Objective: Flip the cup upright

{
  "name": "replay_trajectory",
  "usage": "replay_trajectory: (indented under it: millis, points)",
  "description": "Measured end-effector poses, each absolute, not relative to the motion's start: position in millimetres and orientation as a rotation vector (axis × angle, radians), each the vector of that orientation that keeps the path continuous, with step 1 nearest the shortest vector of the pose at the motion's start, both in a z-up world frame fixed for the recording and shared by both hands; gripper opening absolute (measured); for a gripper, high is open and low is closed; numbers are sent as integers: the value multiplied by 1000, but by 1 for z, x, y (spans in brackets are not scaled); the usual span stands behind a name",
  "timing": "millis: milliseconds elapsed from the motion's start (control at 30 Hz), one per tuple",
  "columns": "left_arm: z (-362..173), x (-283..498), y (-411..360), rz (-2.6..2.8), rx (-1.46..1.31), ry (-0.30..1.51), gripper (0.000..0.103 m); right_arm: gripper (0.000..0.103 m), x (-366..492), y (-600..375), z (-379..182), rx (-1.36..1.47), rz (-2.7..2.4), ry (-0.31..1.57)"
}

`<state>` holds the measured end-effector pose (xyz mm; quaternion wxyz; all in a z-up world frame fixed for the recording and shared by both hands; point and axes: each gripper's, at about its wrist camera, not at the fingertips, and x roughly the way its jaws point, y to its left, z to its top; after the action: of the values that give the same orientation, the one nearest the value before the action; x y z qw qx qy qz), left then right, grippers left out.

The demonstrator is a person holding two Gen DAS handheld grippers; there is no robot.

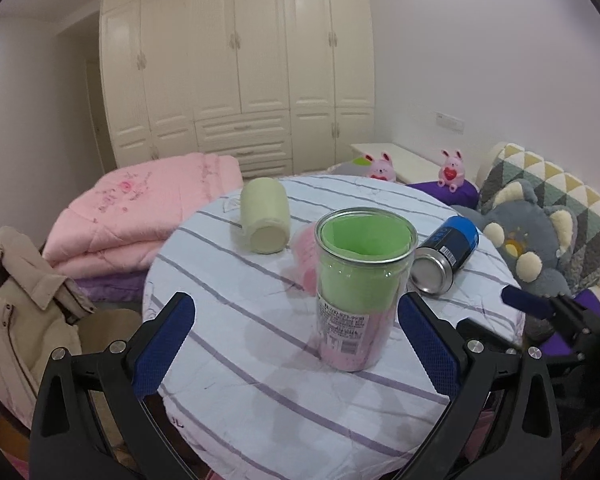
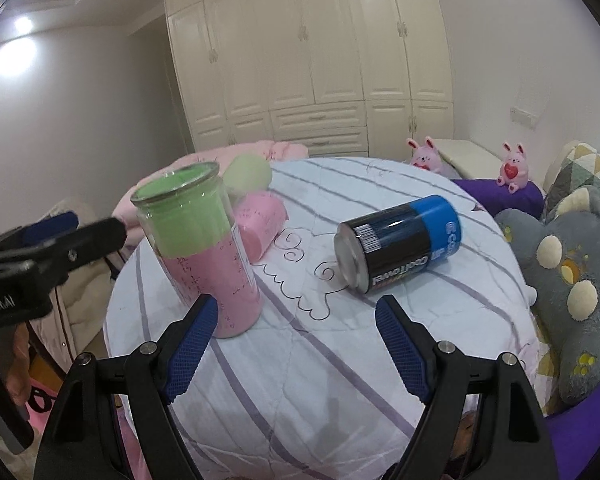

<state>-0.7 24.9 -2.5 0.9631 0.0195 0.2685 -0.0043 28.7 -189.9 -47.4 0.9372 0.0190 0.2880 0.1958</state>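
Cup (image 1: 362, 288) stands upright on table (image 1: 260, 392), both grippers' jaws spread.

We saw soft, even indoor light, a ceiling lamp glare (image 2: 22, 24) top-left in the right view, heavy fisheye bending, dark vignetted corners, slight overall softness.

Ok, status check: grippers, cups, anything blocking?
Left gripper and right gripper open, empty. Clear cup upright; blue can, pink cup, pale green cup lying down. Nothing blocking.
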Motion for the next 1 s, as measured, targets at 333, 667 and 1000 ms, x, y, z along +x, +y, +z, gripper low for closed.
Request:
replay_trajectory:
  millis: [333, 667, 1000]
  points:
    - [-7, -11, 2, -36, 63, 534, 103, 82, 9, -216, -34, 83, 341, 454]
    - [-6, -15, -10, -38, 51, 517, 103, 83, 2, -229, -27, 113, 320, 380]
    - [-6, -16, -12, -27, 44, 517, 103, 82, -2, -230, -28, 115, 321, 376]
